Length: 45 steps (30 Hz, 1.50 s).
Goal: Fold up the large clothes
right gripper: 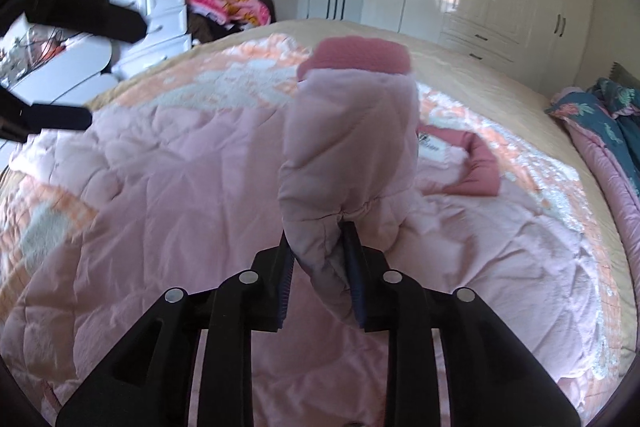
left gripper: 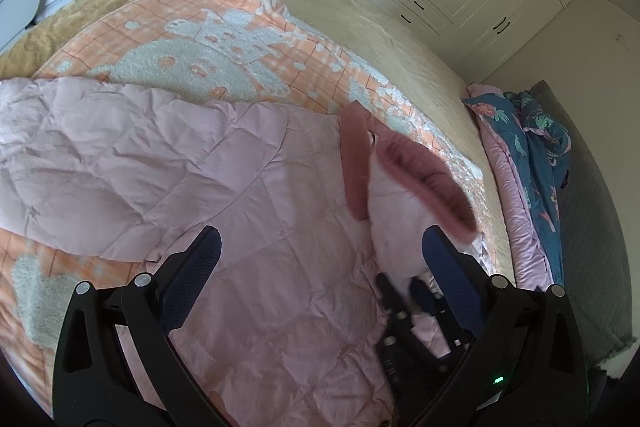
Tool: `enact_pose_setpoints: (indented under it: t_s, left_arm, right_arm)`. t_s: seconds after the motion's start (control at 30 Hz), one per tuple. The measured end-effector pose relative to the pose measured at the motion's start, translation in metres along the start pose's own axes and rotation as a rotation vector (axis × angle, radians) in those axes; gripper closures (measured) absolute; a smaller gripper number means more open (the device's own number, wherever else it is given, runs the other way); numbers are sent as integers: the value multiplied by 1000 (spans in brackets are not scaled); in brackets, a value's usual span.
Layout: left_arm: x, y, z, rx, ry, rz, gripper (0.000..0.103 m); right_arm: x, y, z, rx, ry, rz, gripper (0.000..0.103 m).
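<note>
On the bed (left gripper: 400, 39), the right gripper's (right gripper: 320, 267) jaws clench the pink jacket's (right gripper: 160, 207) sleeve (right gripper: 352, 147); the left gripper's (left gripper: 320, 263) jaws gape, released.

The white neck label (right gripper: 434, 147) inside the pink jacket (right gripper: 200, 187) is too blurred to read.

Right claw (right gripper: 318, 267) pinches the pink quilted jacket's sleeve (right gripper: 352, 147) above the bed (right gripper: 460, 67).
</note>
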<state>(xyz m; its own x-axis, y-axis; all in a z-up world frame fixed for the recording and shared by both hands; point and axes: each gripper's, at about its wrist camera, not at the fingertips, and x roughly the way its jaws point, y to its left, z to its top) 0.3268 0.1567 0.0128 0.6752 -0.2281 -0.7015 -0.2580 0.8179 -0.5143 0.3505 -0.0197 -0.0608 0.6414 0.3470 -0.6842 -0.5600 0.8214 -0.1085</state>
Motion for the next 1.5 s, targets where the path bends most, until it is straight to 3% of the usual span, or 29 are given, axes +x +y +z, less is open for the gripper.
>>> enact_pose_setpoints:
  t_s: [0.17,0.23,0.3,0.37,0.53,0.63,0.77,0.87,0.93,1.0,1.1,1.23,1.5]
  left_arm:
    - [12,6,-3,-39,40,-29,9]
    - [19,9,-6,-66,69,-53,9]
    - [28,11,-9,-74,97,-62,9]
    - [38,15,-13,-94,137,-82,9]
    - [61,23,-27,-146,198,-104,9]
    - [74,28,-35,-203,212,-158,9]
    - [88,24,-41,-217,229,-163,15]
    - [95,16,-43,-198,229,-169,40]
    - [98,9,-43,-160,217,-153,71]
    - [95,2,-42,-114,186,-132,90]
    - [76,-8,-35,-40,121,-125,91]
    - [51,-16,-31,84,29,-55,91]
    - [84,9,-49,109,109,48,90]
  right_arm:
    - [8,13,-8,-12,45,60,60]
    - [5,16,-11,-13,54,97,50]
    - [-7,15,-13,1,41,147,29]
    - [-23,10,-16,6,16,170,22]
    - [-54,-30,-27,61,-1,125,21]
    - [-68,-62,-35,78,3,17,21]
    - [-83,-109,-48,153,6,-76,21]
    - [-91,-146,-59,242,25,-128,21]
    - [-95,-171,-66,322,36,-142,21]
    - [-99,-188,-72,365,45,-168,21]
    - [-101,-208,-76,398,63,-213,21]
    - [-95,-225,-77,431,76,-207,21]
    - [-58,-211,-68,439,139,-91,21]
